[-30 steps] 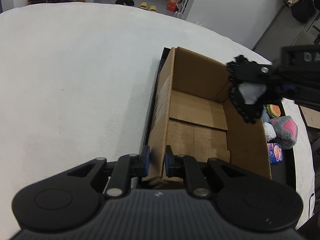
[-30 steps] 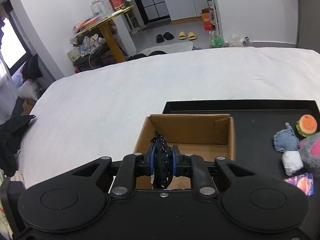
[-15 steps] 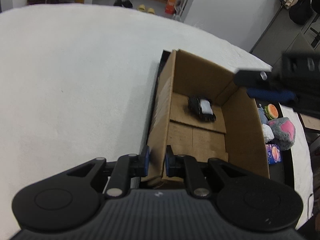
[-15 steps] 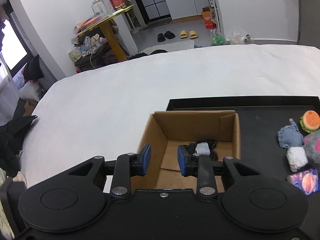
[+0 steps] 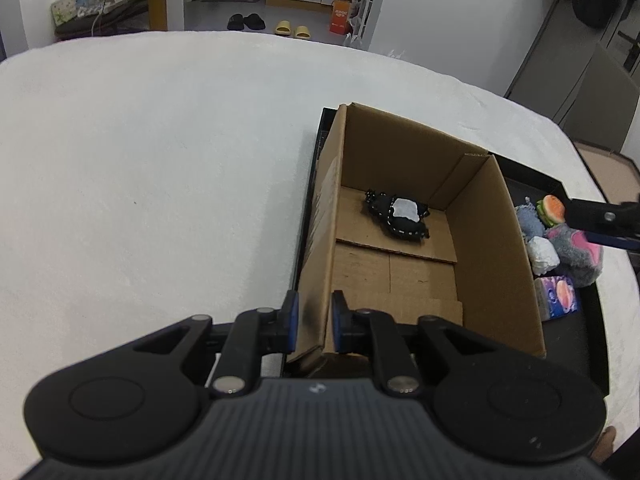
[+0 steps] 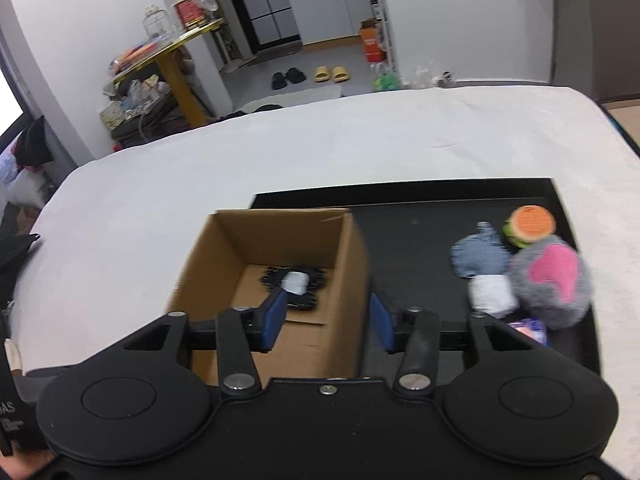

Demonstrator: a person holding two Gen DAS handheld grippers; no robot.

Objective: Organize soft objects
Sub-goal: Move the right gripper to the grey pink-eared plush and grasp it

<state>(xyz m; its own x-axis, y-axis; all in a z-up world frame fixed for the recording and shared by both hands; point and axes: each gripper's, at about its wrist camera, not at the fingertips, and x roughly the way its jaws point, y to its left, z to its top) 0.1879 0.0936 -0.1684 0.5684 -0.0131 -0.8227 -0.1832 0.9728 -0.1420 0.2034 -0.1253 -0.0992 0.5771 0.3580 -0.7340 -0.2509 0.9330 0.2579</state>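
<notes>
A black plush with a white patch lies on the floor of the open cardboard box. My left gripper straddles the box's near left wall; its jaws are opening, though the pads still look to be touching the cardboard. My right gripper hovers over the box's right wall, its jaws opening with nothing between them. Its fingers show at the right edge of the left wrist view, above the loose toys.
The box stands on a black tray on a white bed. To the right on the tray lie a burger toy, a blue-grey plush, a white lump, a grey ball with a pink heart and a purple packet.
My right gripper let go of the black plush, which dropped into the box. It then opened wider and moved right toward the loose toys. The left jaws parted slightly.
</notes>
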